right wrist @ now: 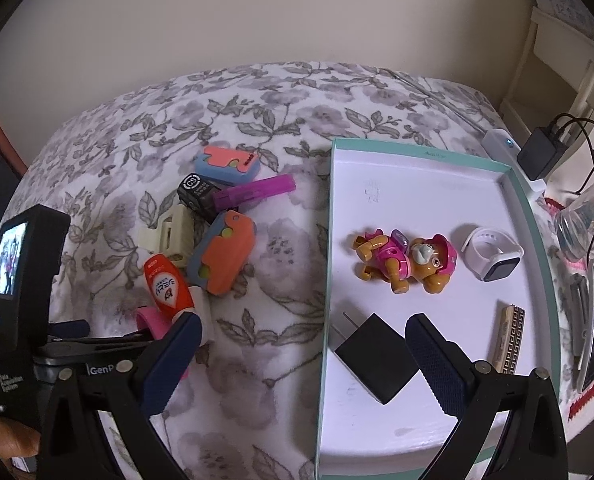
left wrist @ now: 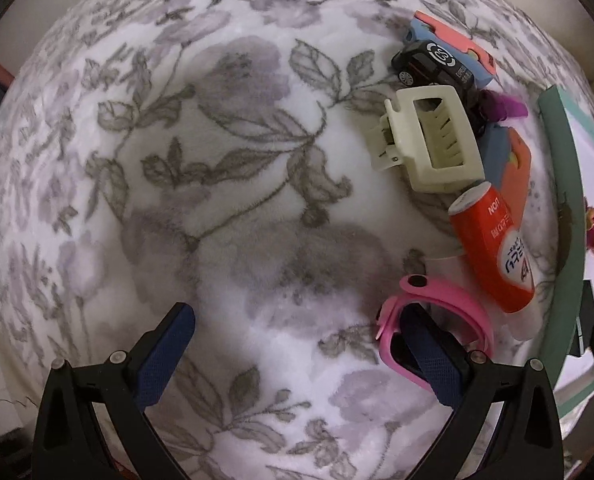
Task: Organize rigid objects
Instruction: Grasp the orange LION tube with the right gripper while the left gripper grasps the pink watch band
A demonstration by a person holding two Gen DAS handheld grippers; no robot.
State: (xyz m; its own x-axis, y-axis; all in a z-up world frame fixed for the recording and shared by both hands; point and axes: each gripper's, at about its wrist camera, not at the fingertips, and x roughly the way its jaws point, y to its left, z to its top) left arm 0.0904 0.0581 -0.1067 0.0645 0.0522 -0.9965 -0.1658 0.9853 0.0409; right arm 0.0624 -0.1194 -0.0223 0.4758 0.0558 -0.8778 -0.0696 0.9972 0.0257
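The floral bed cover (right wrist: 237, 92) carries a teal-rimmed tray (right wrist: 531, 216) and a loose pile. Both hand-held grippers gape, released: right hand-held gripper (right wrist: 303, 344) above the tray, left hand-held gripper (left wrist: 297, 332) beside the pink band (left wrist: 449, 300), probably light, stiff; pinch its strap.

surface: your floral blanket (right wrist: 257, 92) | loose on it: cream hair clip (left wrist: 429, 136), orange tube (left wrist: 493, 248), pink band (left wrist: 449, 300) (half hidden) | right: teal-rimmed tray (right wrist: 329, 240)

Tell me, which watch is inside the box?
The white watch, lying inside the teal-rimmed box beside the toy puppy. The pink watch lies outside on the flowery blanket by the left tool.
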